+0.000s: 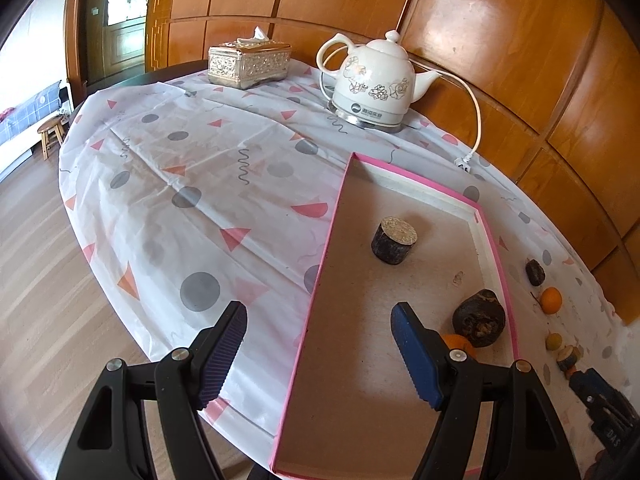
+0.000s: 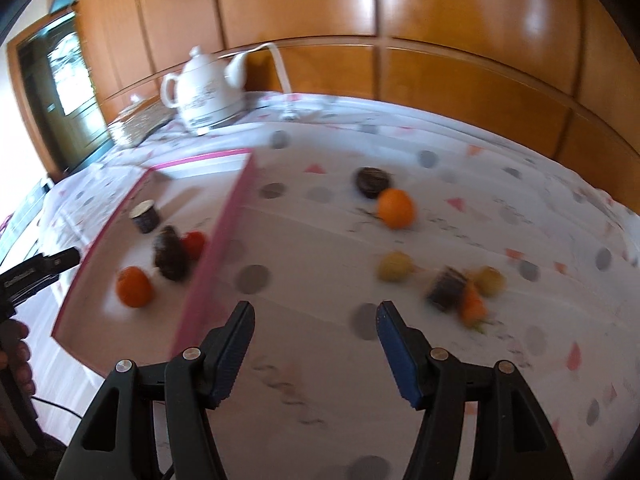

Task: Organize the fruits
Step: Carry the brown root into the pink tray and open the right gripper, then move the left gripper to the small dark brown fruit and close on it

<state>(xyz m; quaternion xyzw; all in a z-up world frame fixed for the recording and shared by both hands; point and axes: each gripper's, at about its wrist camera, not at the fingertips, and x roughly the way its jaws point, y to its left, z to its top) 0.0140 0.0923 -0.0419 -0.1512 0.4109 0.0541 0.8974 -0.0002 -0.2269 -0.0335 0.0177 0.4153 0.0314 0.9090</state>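
A pink-rimmed box lid [image 1: 332, 216] [image 2: 224, 216] lies on the table. In it are a dark cork-topped cylinder [image 1: 394, 240] [image 2: 145, 216], a dark lumpy fruit [image 1: 479, 317] [image 2: 172, 258], an orange [image 1: 458, 342] [image 2: 134, 287] and a red fruit [image 2: 195, 243]. On the cloth to its right lie an orange [image 2: 395, 208] [image 1: 551, 300], a dark fruit [image 2: 372, 181] [image 1: 535, 272], two yellow fruits [image 2: 394, 266] [image 2: 489, 280], a dark cylinder [image 2: 446, 288] and a small carrot-like piece [image 2: 472, 304]. My left gripper [image 1: 318, 350] is open and empty over the lid's left edge. My right gripper [image 2: 314, 350] is open and empty above the cloth. The right wrist view is blurred.
A white electric kettle [image 1: 372, 84] [image 2: 204, 88] with its cord [image 1: 476, 120] and a silver tissue box [image 1: 248, 64] stand at the far side of the round table. A wooden panelled wall [image 1: 500, 40] lies behind. The table edge [image 1: 80, 208] drops to wood floor at left.
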